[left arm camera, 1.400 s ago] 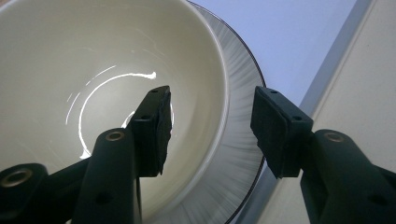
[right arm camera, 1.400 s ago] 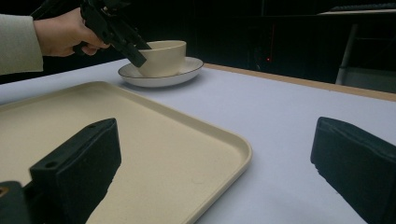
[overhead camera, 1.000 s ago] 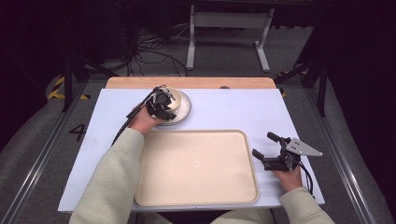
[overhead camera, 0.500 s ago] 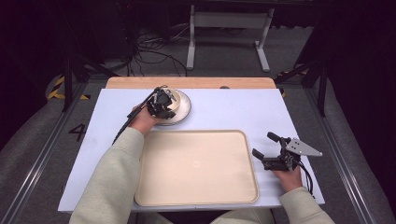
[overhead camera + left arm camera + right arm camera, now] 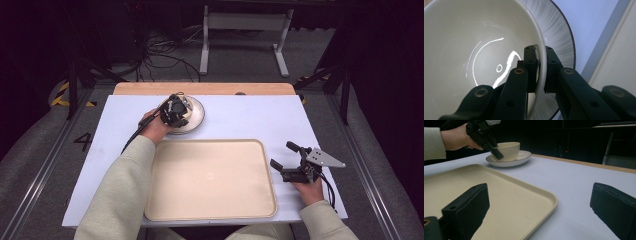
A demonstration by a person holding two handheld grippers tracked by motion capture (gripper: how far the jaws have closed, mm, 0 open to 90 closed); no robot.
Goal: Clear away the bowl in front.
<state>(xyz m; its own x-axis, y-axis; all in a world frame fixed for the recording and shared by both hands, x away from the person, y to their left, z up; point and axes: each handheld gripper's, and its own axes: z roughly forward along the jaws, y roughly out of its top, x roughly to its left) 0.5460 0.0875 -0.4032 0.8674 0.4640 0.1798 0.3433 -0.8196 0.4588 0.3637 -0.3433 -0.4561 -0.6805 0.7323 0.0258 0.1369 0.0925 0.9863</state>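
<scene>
A cream bowl [image 5: 474,50] stands on a grey-streaked, dark-rimmed plate [image 5: 560,32] at the back left of the white table. My left gripper [image 5: 541,53] is shut on the bowl's near rim, one jaw inside and one outside. From above, that left gripper [image 5: 175,111] covers most of the bowl, and the plate [image 5: 196,112] shows around it. In the right gripper view the bowl [image 5: 510,150] rests upright on the plate [image 5: 521,157]. My right gripper [image 5: 281,154] stands open and holds nothing, just right of the beige tray [image 5: 210,177].
The large tray [image 5: 499,195] lies empty at the table's front centre, its corner between the right gripper's [image 5: 539,195] jaws. A wooden strip [image 5: 200,88] runs along the far edge. Bare white tabletop [image 5: 260,117] lies behind the tray and to the right.
</scene>
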